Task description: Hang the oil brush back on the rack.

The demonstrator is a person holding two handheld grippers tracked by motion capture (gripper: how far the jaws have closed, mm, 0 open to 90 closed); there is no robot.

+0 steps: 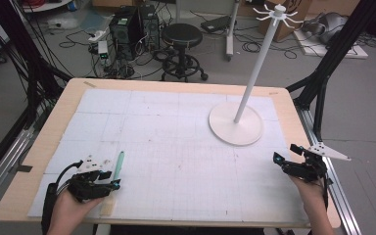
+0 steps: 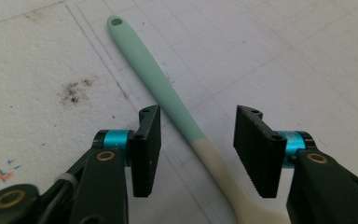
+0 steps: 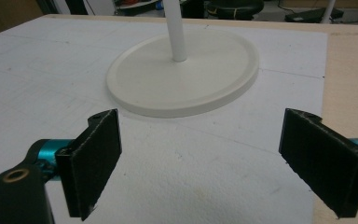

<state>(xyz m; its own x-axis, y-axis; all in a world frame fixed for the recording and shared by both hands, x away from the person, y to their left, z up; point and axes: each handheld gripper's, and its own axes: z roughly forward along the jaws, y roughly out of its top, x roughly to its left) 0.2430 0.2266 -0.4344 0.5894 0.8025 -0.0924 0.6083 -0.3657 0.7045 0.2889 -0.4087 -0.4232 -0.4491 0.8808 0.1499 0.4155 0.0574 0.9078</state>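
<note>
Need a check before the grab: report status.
Left gripper open, astride the spatula, pads clear. Right gripper open, empty, facing the stand. Nothing in the way.

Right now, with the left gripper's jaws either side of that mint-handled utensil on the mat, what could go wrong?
1. The utensil lies slanted between the left gripper pads, nearer one pad, so closing may twist or skid it instead of gripping it.
2. The handle lies flat on the mat; jaw tips could scrape the mat.
3. The stand is tall and thin, so a bump could tip it.
</note>
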